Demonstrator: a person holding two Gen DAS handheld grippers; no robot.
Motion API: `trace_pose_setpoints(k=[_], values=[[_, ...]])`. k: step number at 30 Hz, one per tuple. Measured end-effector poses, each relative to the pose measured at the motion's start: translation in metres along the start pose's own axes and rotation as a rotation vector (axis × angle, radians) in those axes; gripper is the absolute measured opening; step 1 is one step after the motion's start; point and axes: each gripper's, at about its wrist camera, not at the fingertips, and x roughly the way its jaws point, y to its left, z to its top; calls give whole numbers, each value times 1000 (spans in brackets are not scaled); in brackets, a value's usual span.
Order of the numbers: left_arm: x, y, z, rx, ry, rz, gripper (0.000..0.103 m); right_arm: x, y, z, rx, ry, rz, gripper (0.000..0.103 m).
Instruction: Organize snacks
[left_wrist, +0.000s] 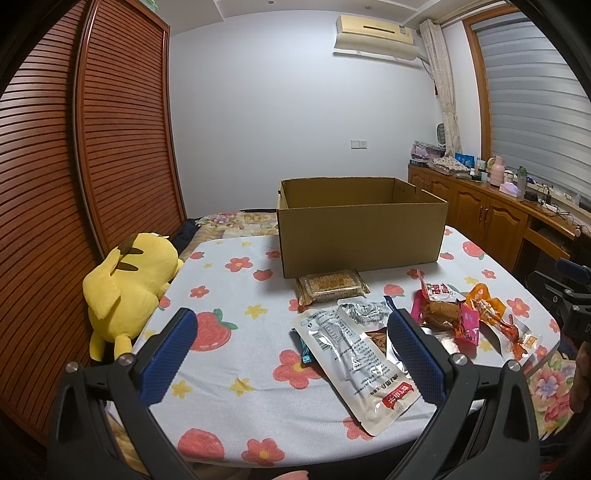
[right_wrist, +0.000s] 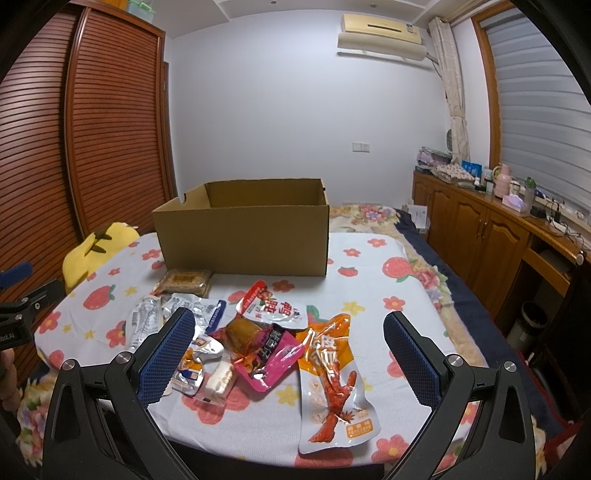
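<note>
The left gripper (left_wrist: 291, 343) hangs spread wide and holding nothing, its blue ribbed pads level and pointed toward twelve o'clock, low over the near edge of the worktop covered with a white cloth printed with strawberries and flowers (left_wrist: 229, 295). Its right-hand pad sits above the long silver-white foil snack pouch with a red label (left_wrist: 354, 362), which lies flat and slants from eleven toward five o'clock; that pouch looks the likeliest first pick for this side.

The right gripper (right_wrist: 288, 343) is likewise released and empty, held at a similar low, forward-facing tilt. Between its pads lies the loose heap of snacks: a clear-and-orange packet showing a red chicken foot (right_wrist: 334, 384) at six o'clock, a pink packet with black lettering (right_wrist: 271, 360) just left of it, and a white-and-red pouch (right_wrist: 275, 308) toward twelve. Crumpled silver wrappers (right_wrist: 177, 314) spread to ten o'clock, and a clear tray of brown biscuits (right_wrist: 184, 282) rests just beside the box's near wall.

At twelve o'clock stands the open brown cardboard box (left_wrist: 360, 236), flaps out of the way; no snack shows inside it, though its floor is hidden. Everything seems laid out in front of it so each packet travels a short way forward. A yellow plush toy (left_wrist: 129, 284) lies at the worktop's left edge, well apart from the snacks.
</note>
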Motion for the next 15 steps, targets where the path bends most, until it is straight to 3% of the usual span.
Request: trace_pose_setpoints(k=[15], values=[[27, 1, -16, -15, 65, -21, 103, 10, -11, -13, 13, 44, 11, 103]])
